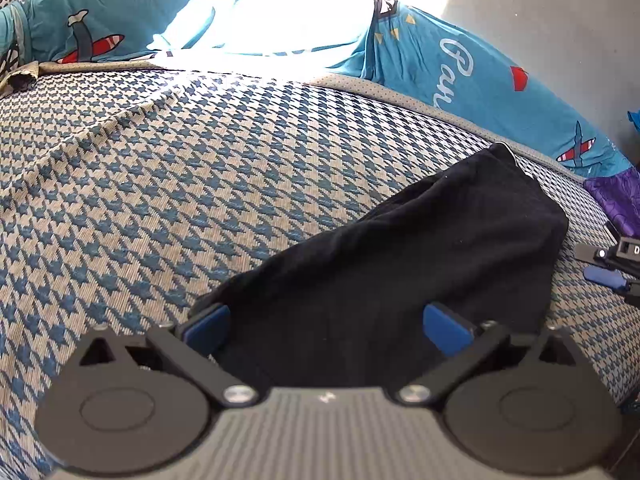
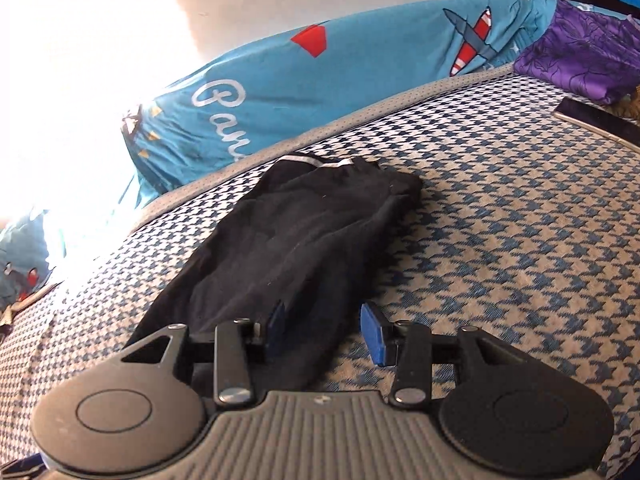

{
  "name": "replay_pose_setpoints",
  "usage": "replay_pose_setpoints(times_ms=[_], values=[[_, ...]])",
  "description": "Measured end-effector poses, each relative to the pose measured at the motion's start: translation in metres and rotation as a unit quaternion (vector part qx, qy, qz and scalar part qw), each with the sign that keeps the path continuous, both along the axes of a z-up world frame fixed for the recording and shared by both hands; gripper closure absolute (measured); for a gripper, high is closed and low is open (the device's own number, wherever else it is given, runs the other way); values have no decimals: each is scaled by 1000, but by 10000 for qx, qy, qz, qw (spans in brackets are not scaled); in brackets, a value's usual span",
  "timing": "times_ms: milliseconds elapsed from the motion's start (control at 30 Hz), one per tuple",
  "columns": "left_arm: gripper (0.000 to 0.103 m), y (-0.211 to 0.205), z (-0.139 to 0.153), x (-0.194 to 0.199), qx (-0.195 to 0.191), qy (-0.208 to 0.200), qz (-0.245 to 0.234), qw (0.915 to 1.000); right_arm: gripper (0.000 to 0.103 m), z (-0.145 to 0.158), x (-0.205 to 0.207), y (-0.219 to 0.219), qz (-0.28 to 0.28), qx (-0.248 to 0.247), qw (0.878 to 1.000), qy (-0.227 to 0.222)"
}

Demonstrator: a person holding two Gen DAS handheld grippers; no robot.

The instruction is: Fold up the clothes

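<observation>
Surface: a houndstooth cover (image 1: 168,184) in blue and cream is lying over a cushioned top, with a dotted grey border (image 2: 320,130) running along its far edge.
Task item: a black garment (image 2: 296,248) is lying folded into a long narrow bundle on the cover, stretching from the near edge toward the grey border; a thin white stripe is showing at its far end.
Left gripper (image 1: 326,328): its blue pads (image 1: 446,326) are standing wide apart, with the near end of the garment lying between them; neither pad is pressing on the cloth.
Right gripper (image 2: 326,330): its fingers are standing partly apart, with the near edge of the garment lying between them; its left pad (image 2: 276,326) is sitting against the cloth, its right pad (image 2: 372,334) is hanging over bare cover, and the cloth is not pinched. In the left wrist view the tip of this gripper is showing at the right edge, just beside the garment.
Bedding: a teal sheet (image 2: 360,68) printed with red-and-white airplanes is bunching behind the border.
Writing: white script on the sheet is reading "Par", the rest being hidden.
Other cloth: a purple fabric (image 2: 580,56) with dark line drawing is lying at the far right corner.
Flat dark object (image 2: 596,118): lying beside the purple fabric; kind cannot be told.
Containers: cannot tell of any.
</observation>
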State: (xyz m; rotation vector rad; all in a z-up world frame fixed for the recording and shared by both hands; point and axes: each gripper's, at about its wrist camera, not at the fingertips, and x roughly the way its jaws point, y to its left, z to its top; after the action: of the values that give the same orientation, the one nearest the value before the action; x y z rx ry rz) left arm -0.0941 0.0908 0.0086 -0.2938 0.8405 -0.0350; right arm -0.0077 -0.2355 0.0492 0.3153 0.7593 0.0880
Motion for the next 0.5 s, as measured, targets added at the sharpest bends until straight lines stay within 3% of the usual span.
replay_pose_setpoints(times_ms=[200,500], values=[[0,7,3,-9,-22,-134,237,9996,61,-12,-38,24,774,339,9964,-32],[0,17,9,-23,-320,-227,465,9981,61,-36,-90,53,1771,1119,9767,462]])
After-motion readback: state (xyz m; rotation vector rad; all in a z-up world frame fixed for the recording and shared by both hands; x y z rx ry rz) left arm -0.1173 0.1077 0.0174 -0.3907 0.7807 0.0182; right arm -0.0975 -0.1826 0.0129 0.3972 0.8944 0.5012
